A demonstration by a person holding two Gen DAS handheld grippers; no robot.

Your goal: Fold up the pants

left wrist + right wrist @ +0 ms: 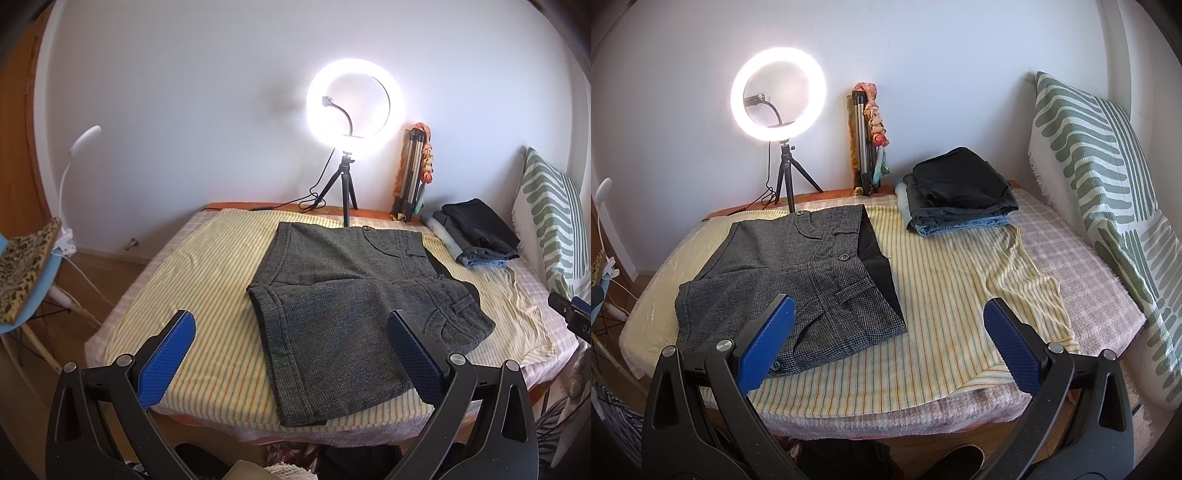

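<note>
Grey tweed pants [332, 295] lie on the yellow striped cloth [207, 280] on the table, one half folded over the other, the waistband with buttons at the far and right side. They also show in the right wrist view [790, 273]. My left gripper [291, 332] is open and empty, held above the near edge of the pants. My right gripper [890, 317] is open and empty, above the near right edge of the pants and the striped cloth [942, 295]. A part of the right gripper shows at the right edge of the left wrist view [572, 314].
A lit ring light on a tripod [347, 110] stands at the table's far edge, with a folded tripod [864, 144] beside it. A stack of folded clothes [956, 195] lies at the far right. A green patterned cushion [1108, 184] leans at the right. A chair [26, 280] stands left.
</note>
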